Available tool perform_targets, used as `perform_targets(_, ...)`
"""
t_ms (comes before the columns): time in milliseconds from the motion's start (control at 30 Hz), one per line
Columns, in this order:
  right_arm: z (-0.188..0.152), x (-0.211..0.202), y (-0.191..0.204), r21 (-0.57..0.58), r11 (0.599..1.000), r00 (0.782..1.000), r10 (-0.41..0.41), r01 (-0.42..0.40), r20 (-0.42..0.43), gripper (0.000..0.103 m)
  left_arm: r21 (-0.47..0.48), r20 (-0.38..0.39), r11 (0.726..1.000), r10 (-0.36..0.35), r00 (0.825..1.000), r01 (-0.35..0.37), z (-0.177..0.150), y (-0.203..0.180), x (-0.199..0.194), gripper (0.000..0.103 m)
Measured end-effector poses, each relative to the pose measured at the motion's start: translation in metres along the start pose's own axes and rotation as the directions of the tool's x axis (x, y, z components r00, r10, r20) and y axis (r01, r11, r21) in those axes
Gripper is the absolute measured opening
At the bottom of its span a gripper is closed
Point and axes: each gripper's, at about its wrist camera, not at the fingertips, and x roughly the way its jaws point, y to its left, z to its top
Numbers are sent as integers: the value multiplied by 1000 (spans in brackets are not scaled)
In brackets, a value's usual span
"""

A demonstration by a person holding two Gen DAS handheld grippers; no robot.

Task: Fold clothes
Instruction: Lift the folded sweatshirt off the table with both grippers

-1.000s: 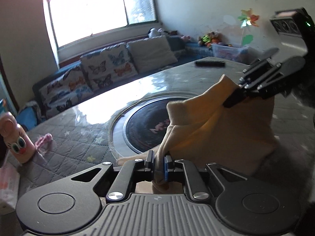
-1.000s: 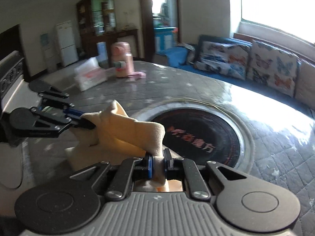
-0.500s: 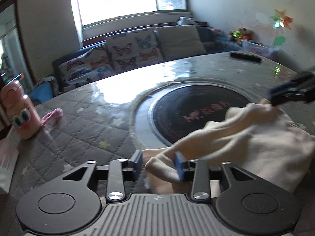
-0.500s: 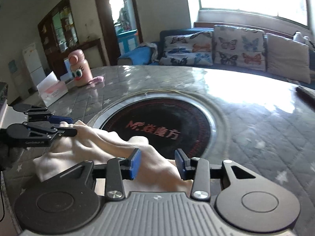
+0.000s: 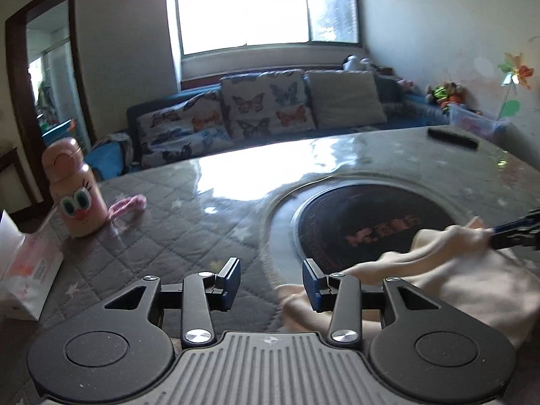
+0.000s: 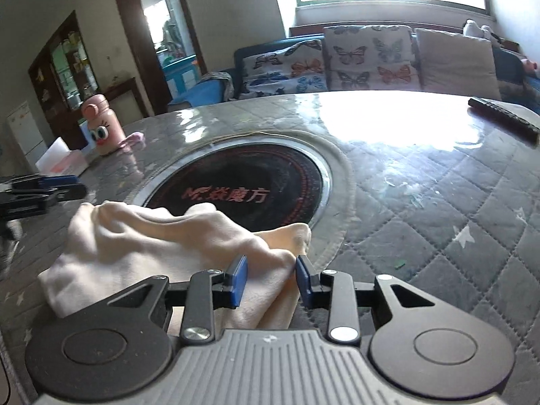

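Roughly folded but still rumpled: cloth [image 6: 141,246] heaped on the bench [image 6: 438,202] at the black disc's [image 6: 243,182] near rim, smoothing or another fold probably left. Long axis across the bench, from left gripper [image 5: 271,281] toward right gripper [image 6: 270,278]. Left jaws apart and empty; right jaws closing around a cloth ridge, not yet clamped.

Left tongs [image 5: 271,281] parted, empty, right tongs [image 6: 271,281] closing, both angled downward

Each camera rides low behind its own gripper, tilted down across the quilted table [image 5: 162,236]; the left view faces the window [image 5: 266,6], the right angles toward the doorway [image 6: 162,27]; both share the black cooktop [image 6: 243,185], cream cloth [image 5: 455,280] and sofa [image 6: 371,57].
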Motion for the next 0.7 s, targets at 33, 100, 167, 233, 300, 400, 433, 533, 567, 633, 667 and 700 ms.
perform_targets(33,-1,1,1,-2,1000,1000,-5,6,3,29,11,1,1000,-23,1000,23,0,-5,-1,42)
perform_targets(100,-1,2,2,-9,1000,1000,-9,9,8,12,30,-1,997,-69,998,69,1,-16,-3,42)
perform_targets(167,-1,1,6,-27,999,1000,-20,20,17,8,44,-6,993,-111,994,111,1,-26,-2,34)
perform_targets(233,2,-2,12,-67,997,998,-38,41,49,7,57,-18,988,-140,990,141,1,-34,3,29)
perform_targets(300,6,-2,16,-91,994,997,-57,62,58,7,71,-36,985,-156,987,158,1,-41,10,24)
perform_targets(400,3,11,13,-98,990,994,-105,105,9,11,66,-70,985,-152,986,157,-2,-45,22,23)
perform_targets(433,4,9,14,-96,990,994,-104,105,20,12,61,-77,986,-152,985,157,-4,-44,25,21)
perform_targets(533,7,2,17,-91,990,994,-99,104,54,14,63,-83,982,-174,981,179,-3,-43,27,21)
perform_targets(567,11,-1,21,-98,991,994,-82,88,69,15,71,-85,980,-180,980,187,-2,-45,28,21)
perform_targets(633,16,-2,27,-107,993,997,-41,49,69,16,90,-88,976,-190,978,198,-1,-47,32,21)
perform_targets(667,19,2,34,-122,992,998,-7,14,56,16,96,-91,975,-190,978,199,0,-49,35,21)
perform_targets(700,21,6,40,-137,990,999,27,-21,43,16,100,-94,975,-187,978,196,1,-50,38,21)
